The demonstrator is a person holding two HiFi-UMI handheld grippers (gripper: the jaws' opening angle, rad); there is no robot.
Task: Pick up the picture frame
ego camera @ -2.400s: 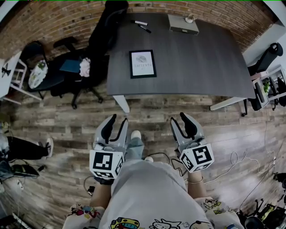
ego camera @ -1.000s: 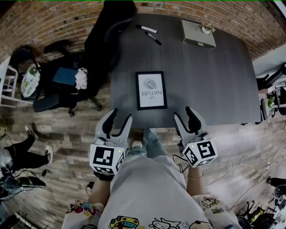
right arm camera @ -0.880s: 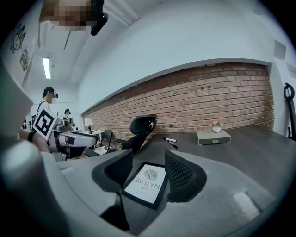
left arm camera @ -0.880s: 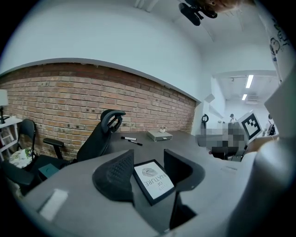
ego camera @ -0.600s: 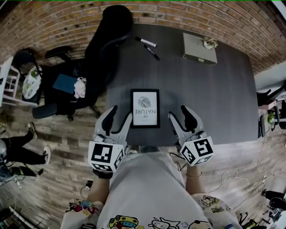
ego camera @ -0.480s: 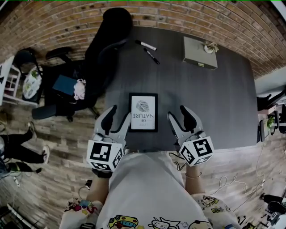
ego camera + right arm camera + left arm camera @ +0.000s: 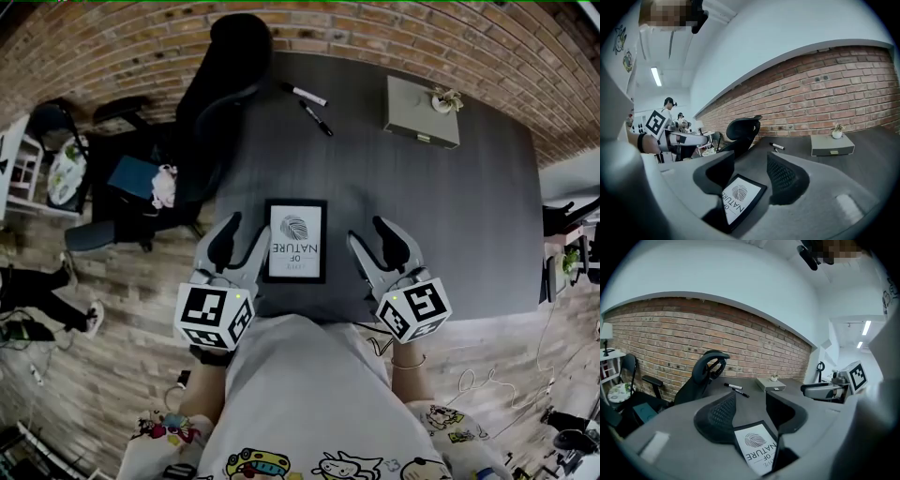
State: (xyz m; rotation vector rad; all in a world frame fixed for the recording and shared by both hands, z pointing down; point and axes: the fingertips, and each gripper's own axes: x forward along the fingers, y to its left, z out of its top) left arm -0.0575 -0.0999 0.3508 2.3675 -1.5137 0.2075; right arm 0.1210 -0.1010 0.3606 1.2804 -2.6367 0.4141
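A black picture frame (image 7: 295,239) with a white leaf print lies flat on the dark table (image 7: 422,187), close to the near edge. My left gripper (image 7: 239,242) hangs open just left of it, above the table's left corner. On the frame's other side my right gripper (image 7: 372,241) is open too, over the table. Neither touches the frame. In the left gripper view the frame (image 7: 756,447) shows low between that gripper's (image 7: 749,411) jaws. In the right gripper view the frame (image 7: 740,198) lies below the left jaw of the right gripper (image 7: 751,173).
Two black markers (image 7: 309,99) and a grey box (image 7: 422,111) with a small plant lie at the table's far side. A black office chair (image 7: 220,84) stands at the table's left, a second chair (image 7: 94,178) further left. A brick wall (image 7: 112,56) runs behind. Cables (image 7: 487,384) trail on the wooden floor.
The person has walked up to the table; the frame now lies between the two grippers, which were short of the table earlier. Both grippers stayed open.
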